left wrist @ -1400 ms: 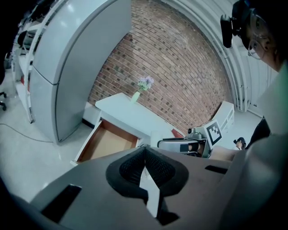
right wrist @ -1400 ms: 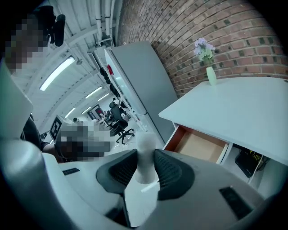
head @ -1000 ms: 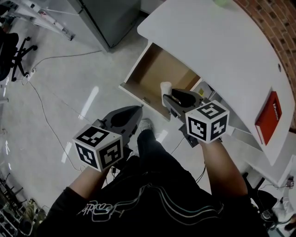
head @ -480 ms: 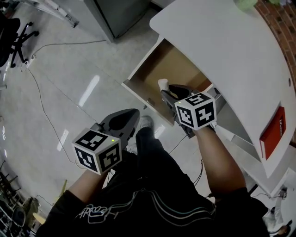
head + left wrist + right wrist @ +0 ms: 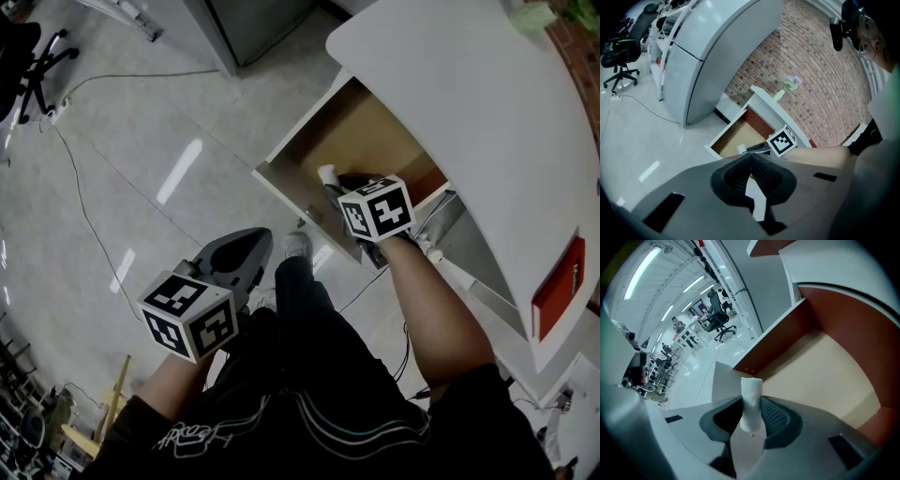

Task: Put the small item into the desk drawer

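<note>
The small item is a short white roll, and my right gripper is shut on it. It hangs just over the front part of the open desk drawer, which has a bare tan bottom. In the right gripper view the roll stands upright between the pads of that gripper, with the drawer beyond it. My left gripper is lower left, over the floor and away from the drawer. Its jaws meet at the tips with nothing between them.
The white desk top overhangs the drawer and carries a red box. A grey cabinet stands at the back, with an office chair and a cable on the floor. The person's shoe is below the drawer front.
My right gripper has sunk with the white roll and now sits over the drawer front. The left gripper has dropped a little too, still shut.
</note>
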Motion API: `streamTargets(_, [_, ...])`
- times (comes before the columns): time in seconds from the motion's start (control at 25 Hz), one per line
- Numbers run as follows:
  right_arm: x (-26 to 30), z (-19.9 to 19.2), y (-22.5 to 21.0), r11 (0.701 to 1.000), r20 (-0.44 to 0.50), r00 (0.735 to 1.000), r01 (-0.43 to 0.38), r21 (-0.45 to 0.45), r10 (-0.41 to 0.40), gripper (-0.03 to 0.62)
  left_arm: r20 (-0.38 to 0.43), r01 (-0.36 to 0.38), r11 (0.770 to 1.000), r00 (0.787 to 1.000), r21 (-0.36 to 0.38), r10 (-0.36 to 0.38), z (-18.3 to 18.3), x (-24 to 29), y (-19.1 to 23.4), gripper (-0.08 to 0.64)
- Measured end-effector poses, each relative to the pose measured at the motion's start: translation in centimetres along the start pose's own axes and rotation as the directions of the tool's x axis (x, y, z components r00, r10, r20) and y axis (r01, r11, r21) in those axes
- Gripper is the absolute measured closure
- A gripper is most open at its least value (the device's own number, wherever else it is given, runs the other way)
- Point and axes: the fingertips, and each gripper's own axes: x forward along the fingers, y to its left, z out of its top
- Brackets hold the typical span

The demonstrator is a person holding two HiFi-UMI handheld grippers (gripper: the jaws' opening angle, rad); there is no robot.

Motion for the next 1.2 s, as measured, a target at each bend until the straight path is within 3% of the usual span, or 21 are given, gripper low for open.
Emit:
streamTargets(0.28, [4.4, -2.0, -2.4, 0.998, -0.173, 0.984, 0.036, -0.047, -0.043, 0.46, 0.021, -0.04, 0.998, 0.999, -0.057, 0.041, -0.1, 0.3, 2.9, 0.538])
streamTargets(0.6, [8.0, -3.5, -3.1, 0.994, -0.281, 0.958, 0.029, -0.105, -0.058, 0.459, 0.04, -0.08, 0.992, 0.996, -0.102, 0.084, -0.5, 0.4, 5.5, 0.538])
streamTargets(1.2, [8.9, -3.7, -2.8, 0.996, -0.284, 0.959, -0.013, -0.093, -0.014, 0.416, 0.074, -0.089, 0.989, 0.992, -0.122, 0.099, 0.1, -0.2, 6.7, 0.538])
